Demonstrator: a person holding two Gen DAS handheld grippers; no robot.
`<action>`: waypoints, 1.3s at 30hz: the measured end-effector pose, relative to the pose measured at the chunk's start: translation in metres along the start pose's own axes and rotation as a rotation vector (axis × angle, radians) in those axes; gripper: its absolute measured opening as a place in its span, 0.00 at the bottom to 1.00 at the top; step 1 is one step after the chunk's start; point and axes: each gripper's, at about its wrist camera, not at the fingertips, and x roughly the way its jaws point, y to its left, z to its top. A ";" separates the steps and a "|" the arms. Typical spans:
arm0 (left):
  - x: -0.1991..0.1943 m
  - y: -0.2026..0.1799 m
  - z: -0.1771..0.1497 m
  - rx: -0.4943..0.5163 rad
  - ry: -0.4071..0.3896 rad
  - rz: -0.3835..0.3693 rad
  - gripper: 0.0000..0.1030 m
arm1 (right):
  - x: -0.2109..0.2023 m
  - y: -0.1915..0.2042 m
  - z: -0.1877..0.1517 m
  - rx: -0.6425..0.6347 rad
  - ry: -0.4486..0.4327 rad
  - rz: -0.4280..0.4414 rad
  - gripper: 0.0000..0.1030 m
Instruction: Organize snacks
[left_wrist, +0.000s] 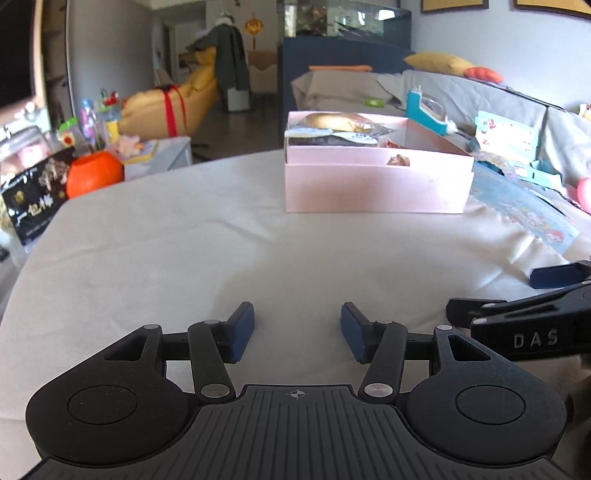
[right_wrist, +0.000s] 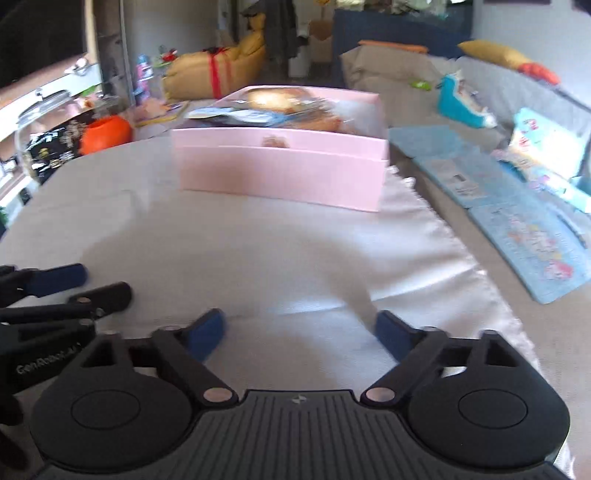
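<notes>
A pink box (left_wrist: 376, 184) (right_wrist: 284, 170) stands on the pale cloth ahead of both grippers, holding wrapped snacks (left_wrist: 340, 127) (right_wrist: 273, 107), among them a bun in clear wrap. My left gripper (left_wrist: 297, 330) hovers low over the cloth, well short of the box, its jaws apart with nothing between them. My right gripper (right_wrist: 299, 332) is beside it, jaws wide and empty. Each gripper shows at the edge of the other's view: the right one (left_wrist: 517, 295) and the left one (right_wrist: 70, 288).
The cloth-covered surface (left_wrist: 184, 258) stretches between grippers and box. An orange pot (left_wrist: 94, 173) and a dark snack bag (left_wrist: 33, 195) sit off its left edge. Blue printed sheets (right_wrist: 517, 221) and toy boxes (left_wrist: 506, 140) lie to the right, with a grey sofa behind.
</notes>
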 end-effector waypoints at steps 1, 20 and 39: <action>0.001 0.000 0.000 0.001 -0.003 0.003 0.56 | 0.003 -0.006 0.001 0.020 0.006 -0.006 1.00; 0.004 -0.001 0.003 -0.015 -0.004 0.017 0.59 | 0.006 -0.014 -0.001 0.036 -0.085 -0.003 1.00; 0.004 -0.001 0.003 -0.009 -0.005 0.021 0.58 | 0.007 -0.012 -0.001 0.027 -0.084 -0.014 1.00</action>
